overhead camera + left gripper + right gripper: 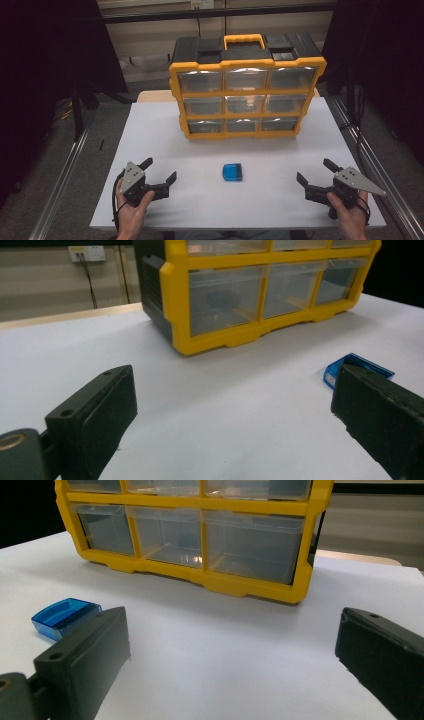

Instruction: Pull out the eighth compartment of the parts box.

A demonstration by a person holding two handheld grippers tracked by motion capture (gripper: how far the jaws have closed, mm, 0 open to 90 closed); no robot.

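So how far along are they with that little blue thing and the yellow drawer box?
Nothing looks done yet. The blue piece lies untouched on the white table, apart from the yellow drawer cabinet, whose drawers all look closed. The left gripper and right gripper are both open and empty, either side of it. Picking it up and stowing it probably remains.

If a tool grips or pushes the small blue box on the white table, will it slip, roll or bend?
The blue box looks like glossy hard plastic, so it probably stays stiff but may slip between pads. It lies low and flat on the table, so pushed it would likely slide, not roll. It seems light.
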